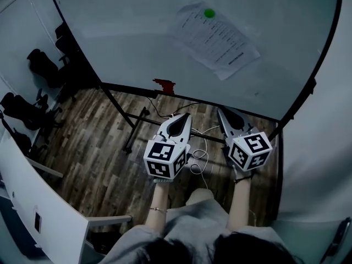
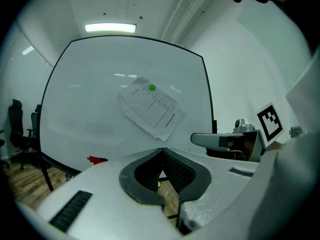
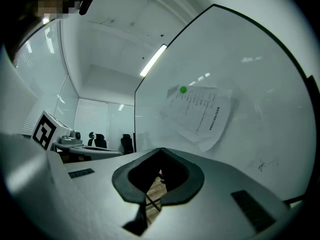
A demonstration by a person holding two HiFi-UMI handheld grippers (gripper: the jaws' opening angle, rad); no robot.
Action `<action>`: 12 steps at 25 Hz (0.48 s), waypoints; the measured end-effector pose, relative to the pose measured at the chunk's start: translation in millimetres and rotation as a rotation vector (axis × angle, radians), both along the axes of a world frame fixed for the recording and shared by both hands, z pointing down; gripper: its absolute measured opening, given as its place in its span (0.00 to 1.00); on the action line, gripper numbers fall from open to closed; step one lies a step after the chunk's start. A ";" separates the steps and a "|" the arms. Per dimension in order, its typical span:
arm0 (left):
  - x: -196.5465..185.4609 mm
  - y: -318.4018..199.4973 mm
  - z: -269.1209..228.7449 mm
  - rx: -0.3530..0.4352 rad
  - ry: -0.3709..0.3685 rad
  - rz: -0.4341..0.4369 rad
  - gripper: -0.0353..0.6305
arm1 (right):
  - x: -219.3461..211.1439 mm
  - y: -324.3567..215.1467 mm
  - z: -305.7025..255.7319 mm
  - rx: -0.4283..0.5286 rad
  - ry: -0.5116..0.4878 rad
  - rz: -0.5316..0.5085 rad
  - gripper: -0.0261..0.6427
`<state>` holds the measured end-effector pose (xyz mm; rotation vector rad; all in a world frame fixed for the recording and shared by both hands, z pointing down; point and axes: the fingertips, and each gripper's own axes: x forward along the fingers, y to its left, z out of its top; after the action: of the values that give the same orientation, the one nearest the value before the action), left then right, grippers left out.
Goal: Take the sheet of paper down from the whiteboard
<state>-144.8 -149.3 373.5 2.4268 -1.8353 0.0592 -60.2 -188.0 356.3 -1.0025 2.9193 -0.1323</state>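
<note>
The white printed sheet of paper (image 1: 214, 40) hangs tilted on the large white whiteboard (image 1: 126, 32), pinned at its top edge by a small round green magnet (image 1: 209, 13). The grey left gripper (image 1: 185, 116) and the grey right gripper (image 1: 221, 112) are side by side below the sheet, well apart from it, each with its jaws clenched together on nothing.

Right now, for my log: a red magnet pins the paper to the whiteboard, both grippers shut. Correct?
No: the head view shows a green magnet, not red. It pins the paper to the whiteboard; left gripper and right gripper are shut.
</note>
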 end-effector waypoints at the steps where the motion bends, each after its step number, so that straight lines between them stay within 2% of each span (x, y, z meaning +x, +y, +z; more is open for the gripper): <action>1: -4.0 -1.1 0.0 0.002 -0.004 -0.012 0.06 | -2.3 -2.1 1.1 -0.003 -0.004 -0.001 0.04; 5: -22.2 -8.0 0.2 -0.001 -0.024 -0.080 0.06 | -10.3 -9.5 3.4 -0.018 -0.020 -0.004 0.04; 8: -21.6 -19.6 -3.7 0.015 -0.010 -0.068 0.06 | -12.5 -20.1 2.7 -0.021 -0.017 0.000 0.04; 12: -19.9 -42.6 -9.1 0.039 -0.027 -0.048 0.06 | -13.9 -43.4 -6.5 0.001 -0.017 0.020 0.04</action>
<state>-164.7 -191.9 364.4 2.4172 -1.9233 0.0527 -74.1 -231.5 349.8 -1.0244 2.8930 -0.1384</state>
